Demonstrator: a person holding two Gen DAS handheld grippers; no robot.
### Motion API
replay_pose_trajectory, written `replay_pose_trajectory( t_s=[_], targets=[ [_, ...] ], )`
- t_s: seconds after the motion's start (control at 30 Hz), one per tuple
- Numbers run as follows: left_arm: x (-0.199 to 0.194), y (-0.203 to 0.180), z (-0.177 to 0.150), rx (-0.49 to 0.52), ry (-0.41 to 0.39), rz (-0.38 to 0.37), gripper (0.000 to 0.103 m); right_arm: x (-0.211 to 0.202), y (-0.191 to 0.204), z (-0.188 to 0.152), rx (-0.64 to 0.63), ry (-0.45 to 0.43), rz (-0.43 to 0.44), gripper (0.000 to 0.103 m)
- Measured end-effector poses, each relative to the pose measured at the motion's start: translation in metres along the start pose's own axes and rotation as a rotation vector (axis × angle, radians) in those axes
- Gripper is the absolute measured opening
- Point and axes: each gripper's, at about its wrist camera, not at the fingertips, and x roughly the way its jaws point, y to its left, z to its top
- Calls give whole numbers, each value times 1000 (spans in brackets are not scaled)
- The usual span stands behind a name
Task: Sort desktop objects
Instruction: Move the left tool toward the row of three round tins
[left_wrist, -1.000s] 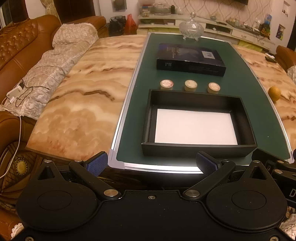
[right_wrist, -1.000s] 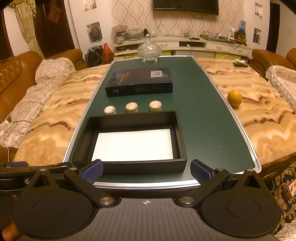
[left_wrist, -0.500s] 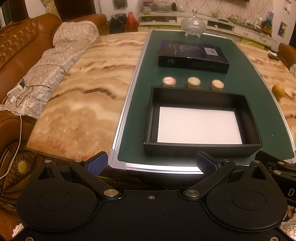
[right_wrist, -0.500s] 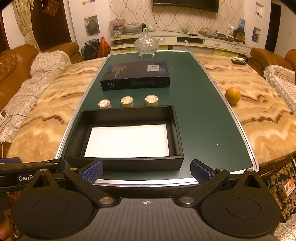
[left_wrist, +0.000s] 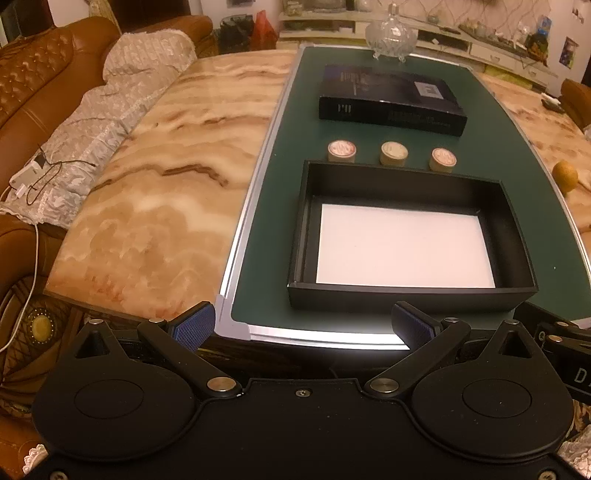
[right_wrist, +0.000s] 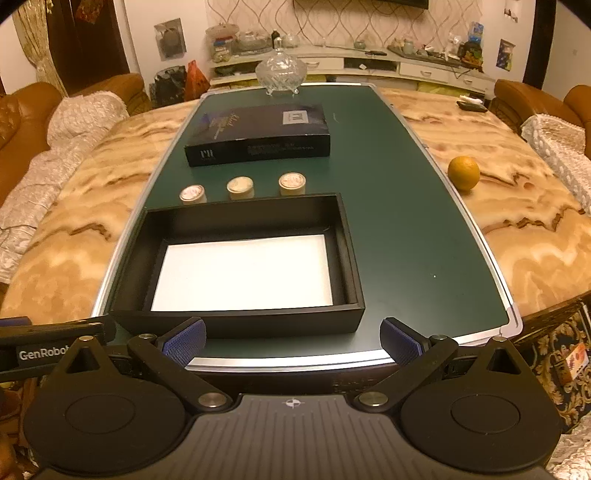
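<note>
Both cameras have edged nearer the table. Left gripper (left_wrist: 303, 326) and right gripper (right_wrist: 293, 338): wide apart, empty. Three round capped tubs (right_wrist: 240, 187), possibly jars, line up at twelve o'clock of the shallow black white-floored box (right_wrist: 242, 321), handy for loading.

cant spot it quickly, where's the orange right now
In the right wrist view the orange sits on the marble at right, just off the green mat, apart from the tray.

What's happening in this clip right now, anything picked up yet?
Nothing is picked up yet. A person holds the left gripper and right gripper open at the near edge of the green mat. The black tray holds only a white liner. Three small round containers stand in a row behind it, with a dark box beyond.
</note>
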Motion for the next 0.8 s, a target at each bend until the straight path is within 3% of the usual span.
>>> replay_pose_trajectory(
  t_s=[0.47,0.8],
  targets=[
    [23,-2,11,-2,-1,-9,103,26,0,11,7,32,3,103],
    [50,-7,43,-12,2,19,103,57,5,41,-21,37,5,103]
  ],
)
